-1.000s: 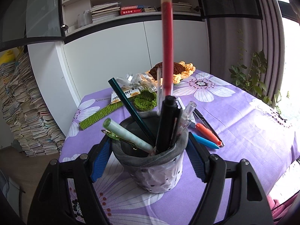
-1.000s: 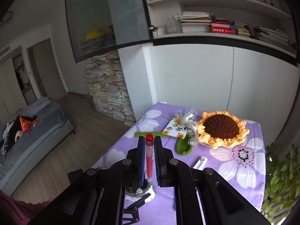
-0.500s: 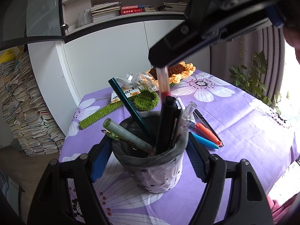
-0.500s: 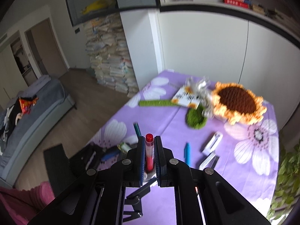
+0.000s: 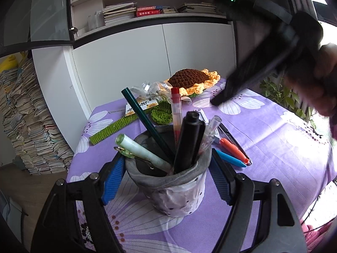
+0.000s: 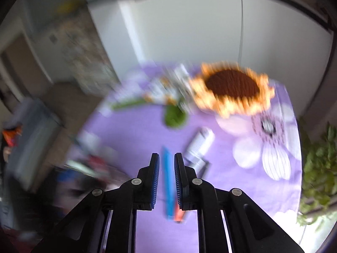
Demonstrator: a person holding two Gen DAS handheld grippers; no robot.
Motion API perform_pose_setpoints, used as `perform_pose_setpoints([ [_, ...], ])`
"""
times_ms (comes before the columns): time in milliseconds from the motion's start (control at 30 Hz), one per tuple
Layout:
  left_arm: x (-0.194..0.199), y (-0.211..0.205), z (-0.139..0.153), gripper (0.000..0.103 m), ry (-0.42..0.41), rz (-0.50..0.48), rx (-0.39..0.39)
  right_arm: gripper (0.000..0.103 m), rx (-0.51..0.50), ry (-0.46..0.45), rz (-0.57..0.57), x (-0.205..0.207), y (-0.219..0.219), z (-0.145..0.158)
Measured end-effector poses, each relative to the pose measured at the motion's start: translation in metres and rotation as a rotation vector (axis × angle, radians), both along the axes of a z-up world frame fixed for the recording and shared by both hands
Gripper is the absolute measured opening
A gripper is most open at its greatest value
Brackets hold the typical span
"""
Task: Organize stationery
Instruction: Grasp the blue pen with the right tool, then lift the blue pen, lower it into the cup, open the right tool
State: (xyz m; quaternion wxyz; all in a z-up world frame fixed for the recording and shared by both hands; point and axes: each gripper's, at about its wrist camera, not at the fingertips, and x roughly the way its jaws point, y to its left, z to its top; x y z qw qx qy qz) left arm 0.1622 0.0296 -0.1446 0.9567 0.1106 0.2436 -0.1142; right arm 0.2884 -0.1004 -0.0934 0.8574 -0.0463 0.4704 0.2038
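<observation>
Steadying the cup [image 5: 168,181] between the left tongs [image 5: 166,177], the near-closed, empty right tongs [image 6: 166,179] risk missing the blue pen [image 6: 167,181] on the worktop [image 6: 231,189] by dropping too fast.

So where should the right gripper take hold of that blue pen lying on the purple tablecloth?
Grip the blue pen mid-barrel, coming from above: it lies flat, with an orange pen beside its near end, so clamp across the barrel farther up.

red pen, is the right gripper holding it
No, the red pen stands in the pen holder, and the right gripper holds nothing.
</observation>
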Motion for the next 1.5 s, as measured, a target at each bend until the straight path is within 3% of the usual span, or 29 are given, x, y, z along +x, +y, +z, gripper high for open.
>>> perform_pose_setpoints([
  [67,0.0,0.001,0.0,0.074,0.002,0.001,0.001,0.013,-0.031,0.109,0.01,0.021,0.005,-0.034],
  [133,0.0,0.001,0.001,0.074,0.007,0.003,0.001,0.013,-0.028,0.159,0.035,0.035,0.01,-0.051],
  [267,0.0,0.002,0.0,0.074,0.009,0.001,0.006,0.013,-0.003,0.207,0.09,0.056,0.024,-0.061],
  [467,0.001,0.002,0.0,0.074,0.009,-0.005,0.011,0.013,-0.082,0.226,0.113,0.07,0.044,-0.073],
  [933,0.001,0.002,0.0,0.074,0.01,-0.008,0.013,0.013,-0.125,0.245,0.114,0.077,0.057,-0.086],
  [1100,0.0,0.001,0.0,0.074,0.009,-0.01,0.015,0.013,-0.025,0.164,0.087,0.057,0.04,-0.055],
  [1300,0.0,0.0,-0.001,0.074,0.003,-0.009,0.014,0.01,0.071,-0.061,0.085,-0.005,0.01,0.024],
  [1500,0.0,-0.001,-0.001,0.074,0.006,-0.008,0.015,0.01,0.111,-0.232,0.131,-0.052,0.007,0.075],
])
